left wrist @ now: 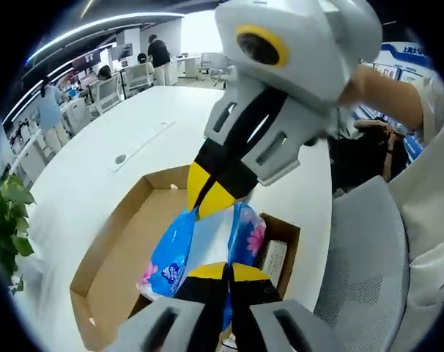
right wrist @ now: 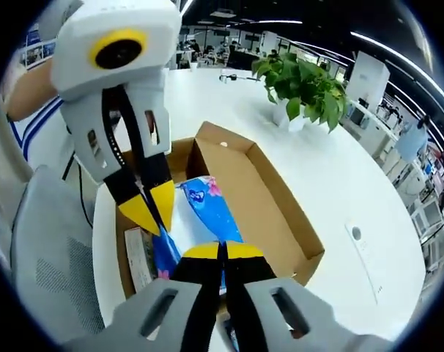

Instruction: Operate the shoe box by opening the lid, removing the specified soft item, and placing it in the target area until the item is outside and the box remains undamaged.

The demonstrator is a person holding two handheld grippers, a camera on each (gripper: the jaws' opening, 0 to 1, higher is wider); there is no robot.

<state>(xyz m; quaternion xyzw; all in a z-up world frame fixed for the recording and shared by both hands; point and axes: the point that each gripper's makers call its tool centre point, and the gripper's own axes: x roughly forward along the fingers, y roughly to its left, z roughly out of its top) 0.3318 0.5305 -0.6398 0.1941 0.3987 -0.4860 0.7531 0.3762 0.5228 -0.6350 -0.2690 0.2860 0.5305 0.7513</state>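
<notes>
- Lid work looks done: the box point(left wrist: 112, 242) stands open on the white table point(left wrist: 97, 169), its cardboard floor bare on one side.
- Your left tongs point(left wrist: 227, 271) and right tongs point(right wrist: 220, 253) are both closed on the blue pack point(right wrist: 207, 209), each pinching a part of the soft wrapper.
- That pack is held just above the box, so I judge the lift is under way but not finished.
- What is left for you: carry it clear of the walls and set it on the target area.

No print can be read anywhere in either view.
</notes>
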